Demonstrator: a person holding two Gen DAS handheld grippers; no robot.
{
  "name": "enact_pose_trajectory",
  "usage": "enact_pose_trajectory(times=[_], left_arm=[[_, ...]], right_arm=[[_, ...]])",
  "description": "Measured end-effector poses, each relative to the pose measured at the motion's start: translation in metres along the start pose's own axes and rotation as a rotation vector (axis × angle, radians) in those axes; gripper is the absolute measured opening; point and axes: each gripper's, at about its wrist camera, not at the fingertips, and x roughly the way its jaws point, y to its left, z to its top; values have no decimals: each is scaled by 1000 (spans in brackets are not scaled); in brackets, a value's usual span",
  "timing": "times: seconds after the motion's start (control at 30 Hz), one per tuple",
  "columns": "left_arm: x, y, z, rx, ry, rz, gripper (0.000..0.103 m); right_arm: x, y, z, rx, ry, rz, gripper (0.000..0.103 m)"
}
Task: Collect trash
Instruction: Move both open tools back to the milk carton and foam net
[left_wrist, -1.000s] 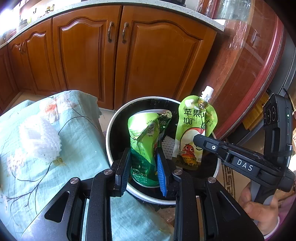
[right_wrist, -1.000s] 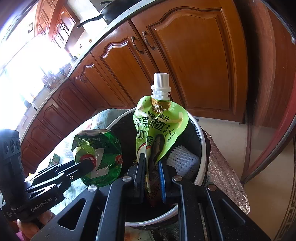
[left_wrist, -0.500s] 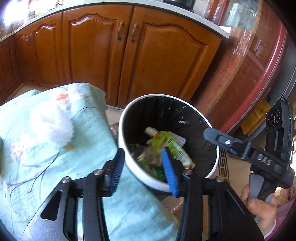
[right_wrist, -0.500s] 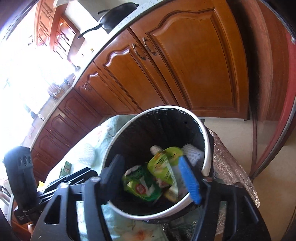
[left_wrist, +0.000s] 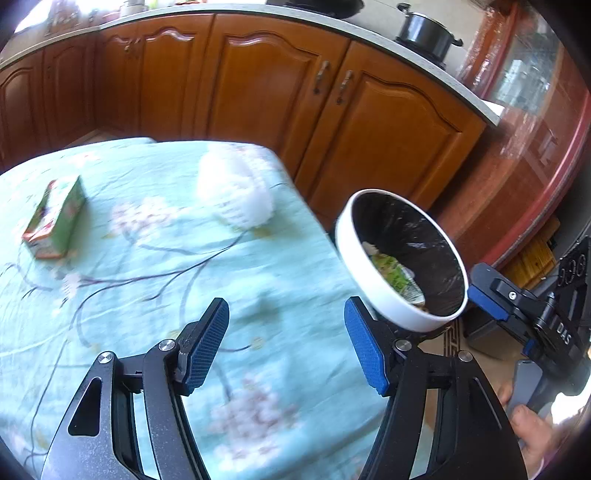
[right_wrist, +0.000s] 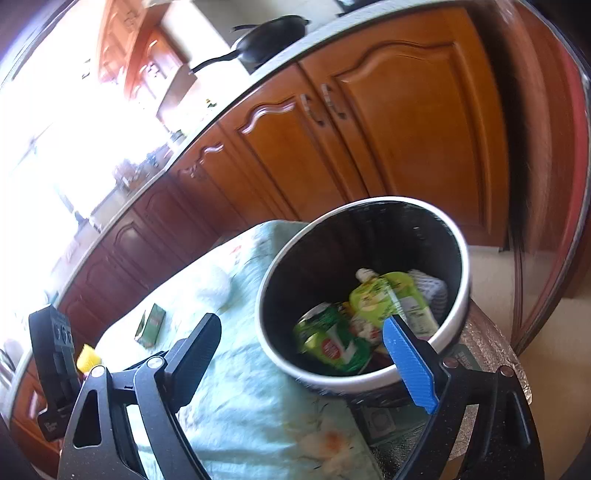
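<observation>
Left wrist view: the left gripper (left_wrist: 286, 341), jaws apart, hovers above a pale-blue floral tablecloth (left_wrist: 147, 295) before brown wooden kitchen cabinets (left_wrist: 258, 92). The right gripper (right_wrist: 310, 354), also spread, faces a round white-rimmed black-lined trash bin (right_wrist: 369, 380).

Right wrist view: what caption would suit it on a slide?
Open right tongs hover beside the trash bin, where a juice pouch and green packet lie.

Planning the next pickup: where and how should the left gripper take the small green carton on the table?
The green carton lies flat on the tablecloth, its long axis running away from the camera. The open left gripper should probably descend from above and pinch across the narrow width, mid-length.
</observation>
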Motion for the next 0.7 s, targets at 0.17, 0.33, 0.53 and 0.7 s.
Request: enact_pose_trajectory(times=[0.17, 0.33, 0.53, 0.7], left_arm=[[-13, 28, -12, -36, -14, 52, 66], [-24, 60, -25, -84, -14, 92, 67], [-36, 95, -33, -138, -30, 132, 67], [-44, 119, -32, -175, -44, 164, 67]], right_arm=[[4, 28, -13, -59, 10, 19, 93], [16, 61, -26, -143, 46, 35, 94], [35, 99, -40, -233, 92, 78, 94], [54, 121, -44, -269, 130, 99, 94]])
